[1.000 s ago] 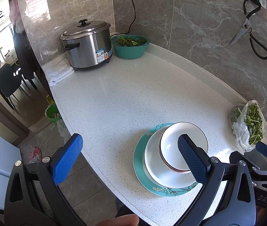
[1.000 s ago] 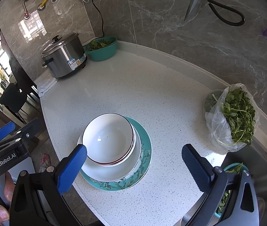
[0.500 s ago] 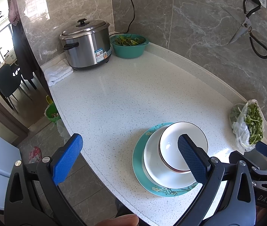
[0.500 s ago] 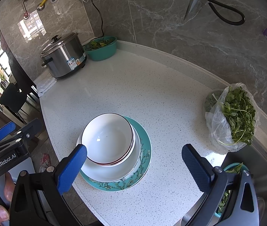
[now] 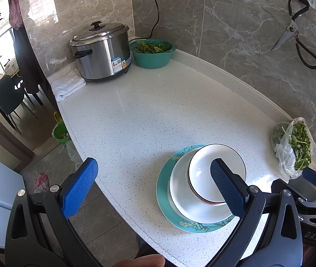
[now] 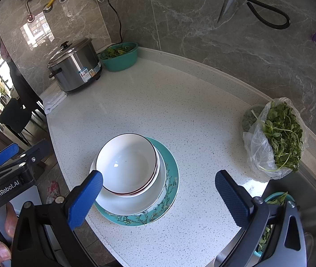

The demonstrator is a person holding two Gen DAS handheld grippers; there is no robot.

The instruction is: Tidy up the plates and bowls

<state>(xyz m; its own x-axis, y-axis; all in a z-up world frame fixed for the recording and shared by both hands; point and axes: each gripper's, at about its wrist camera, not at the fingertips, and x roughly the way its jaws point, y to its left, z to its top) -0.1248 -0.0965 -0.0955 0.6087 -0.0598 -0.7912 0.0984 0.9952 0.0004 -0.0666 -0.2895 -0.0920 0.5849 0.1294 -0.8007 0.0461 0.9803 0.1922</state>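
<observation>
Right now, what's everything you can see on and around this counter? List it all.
Plate: 1, teal with blossoms, near counter edge, under the stack.
White plate: 1, on the teal plate.
Bowls: apparently 2, white, dark and red rims, nested on the white plate.
Cooker: 1, steel, back of the counter.
Basin: 1, teal, greens inside, beside the cooker.
Towel: 1, white, folded, by the cooker.
Bag: 1, clear, greens inside, by the sink.
Scissors: 1, hanging on the wall.
Counter: white, speckled.
Left gripper: open, empty.
Right gripper: open, empty.
</observation>
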